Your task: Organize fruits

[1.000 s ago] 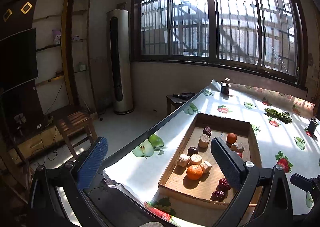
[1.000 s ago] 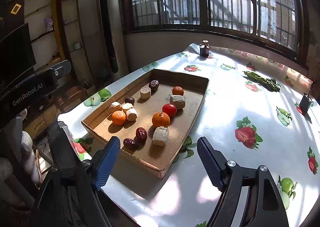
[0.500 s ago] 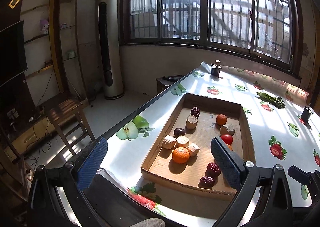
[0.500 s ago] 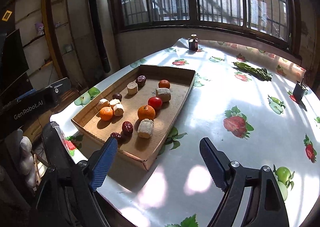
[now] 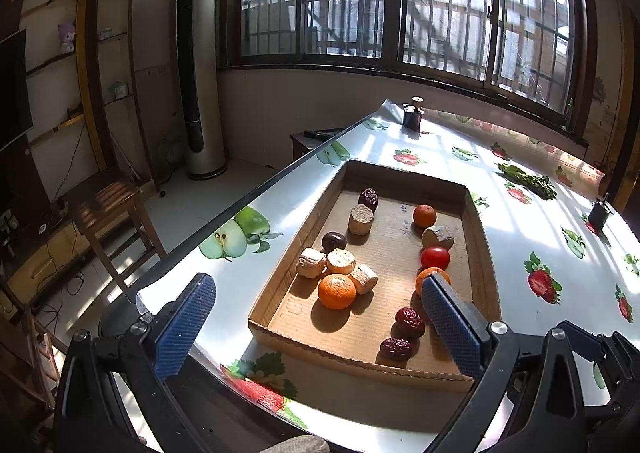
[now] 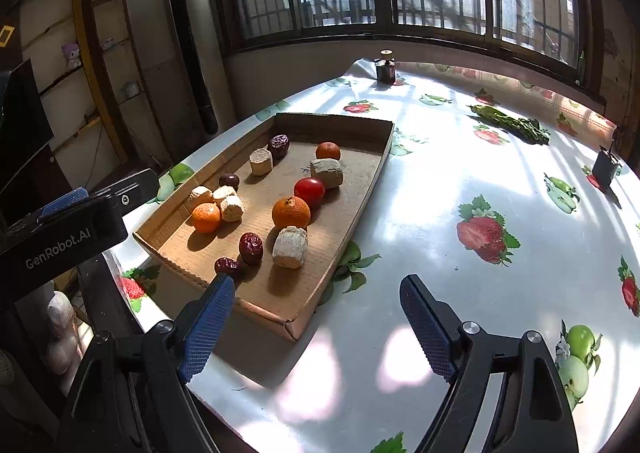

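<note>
Fruits lie loose inside a shallow brown cardboard tray on the fruit-print tablecloth. From the tray's left side: pale beige cut chunks touching a round orange mandarin; wrinkled dark-red dates at its near edge; a smooth red tomato rightward. These look light; the tomato seems soft and slippery, best pinched gently across its middle. The left gripper hangs wide open before the tray's near edge, holding nothing; the right gripper, equally spread and empty, hovers by its near right corner.

My right gripper hangs open over the tray's near corner. In the cardboard tray, a tomato sits at one o'clock from the big orange, touching it.
</note>
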Motion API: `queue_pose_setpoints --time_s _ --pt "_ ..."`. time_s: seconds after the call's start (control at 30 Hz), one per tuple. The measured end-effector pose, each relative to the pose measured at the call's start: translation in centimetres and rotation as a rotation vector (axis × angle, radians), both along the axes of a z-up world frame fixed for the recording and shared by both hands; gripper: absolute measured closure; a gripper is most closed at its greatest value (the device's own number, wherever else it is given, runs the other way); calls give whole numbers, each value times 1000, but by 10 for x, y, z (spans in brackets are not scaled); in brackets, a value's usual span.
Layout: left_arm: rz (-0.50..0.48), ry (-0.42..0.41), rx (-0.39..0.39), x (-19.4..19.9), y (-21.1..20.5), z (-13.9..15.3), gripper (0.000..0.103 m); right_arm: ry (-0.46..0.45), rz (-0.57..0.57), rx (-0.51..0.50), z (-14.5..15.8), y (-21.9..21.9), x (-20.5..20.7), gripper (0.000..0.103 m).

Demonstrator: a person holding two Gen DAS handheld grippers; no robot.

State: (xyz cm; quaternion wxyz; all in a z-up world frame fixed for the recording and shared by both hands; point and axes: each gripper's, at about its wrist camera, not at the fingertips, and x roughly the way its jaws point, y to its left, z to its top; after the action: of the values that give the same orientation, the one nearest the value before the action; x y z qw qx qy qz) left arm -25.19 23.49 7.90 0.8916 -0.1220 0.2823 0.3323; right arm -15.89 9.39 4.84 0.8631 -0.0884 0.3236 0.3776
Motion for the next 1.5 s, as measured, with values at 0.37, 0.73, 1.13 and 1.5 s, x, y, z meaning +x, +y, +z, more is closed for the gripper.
queue_pose_setpoints --time_s 0.37,0.73,1.13,1.5 --pt "-9 7 -30 5 7 -9 0 -1 -9 -36 -6 11 2 13" --pt "-6 18 -53 8 17 -16 0 5 1 -62 -10 23 3 13" --pt "2 30 -80 9 24 -25 0 13 1 -76 -15 29 3 13" --pt "-40 -4 -47 9 30 -9 0 -15 23 -92 -10 36 -3 13"
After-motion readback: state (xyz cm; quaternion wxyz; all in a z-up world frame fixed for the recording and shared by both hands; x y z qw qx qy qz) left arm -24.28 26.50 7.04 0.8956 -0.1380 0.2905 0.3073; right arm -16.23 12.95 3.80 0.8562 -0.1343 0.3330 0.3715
